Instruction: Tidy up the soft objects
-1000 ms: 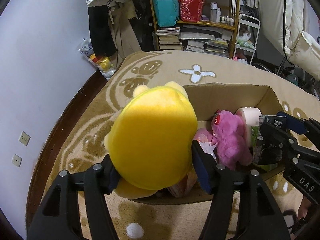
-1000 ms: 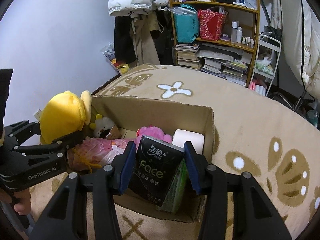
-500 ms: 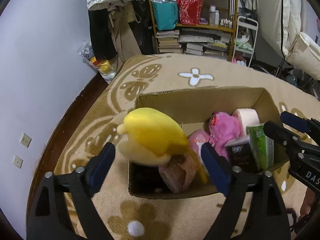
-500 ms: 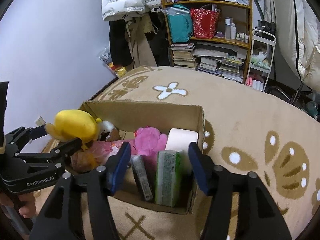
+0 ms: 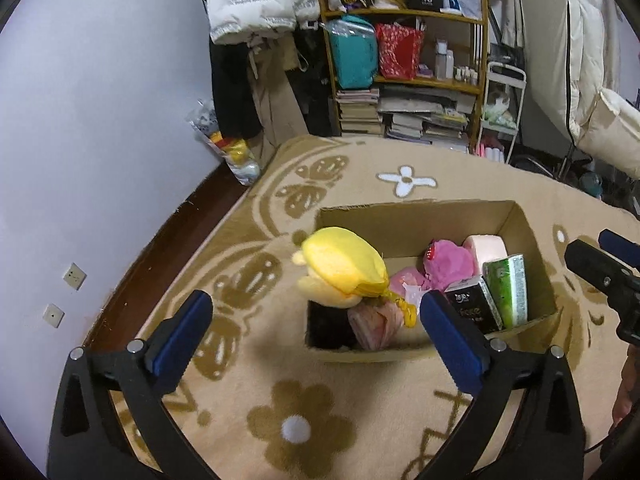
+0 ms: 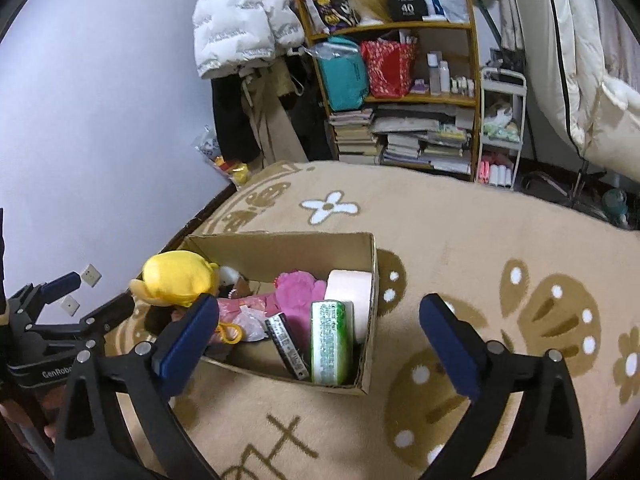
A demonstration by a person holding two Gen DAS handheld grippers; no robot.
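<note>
Left hand-held gripper (image 5: pixel 316 320) released and empty, right hand-held gripper (image 6: pixel 316 332) likewise, yellow plush (image 5: pixel 344 270) resting atop cardboard box (image 5: pixel 412 216) contents

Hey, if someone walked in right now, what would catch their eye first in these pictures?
Probably the bright yellow plush toy perched at the left end of the cardboard box on the beige rug. Next, the pink plush in the middle, beside a green tissue pack at the right end.
</note>
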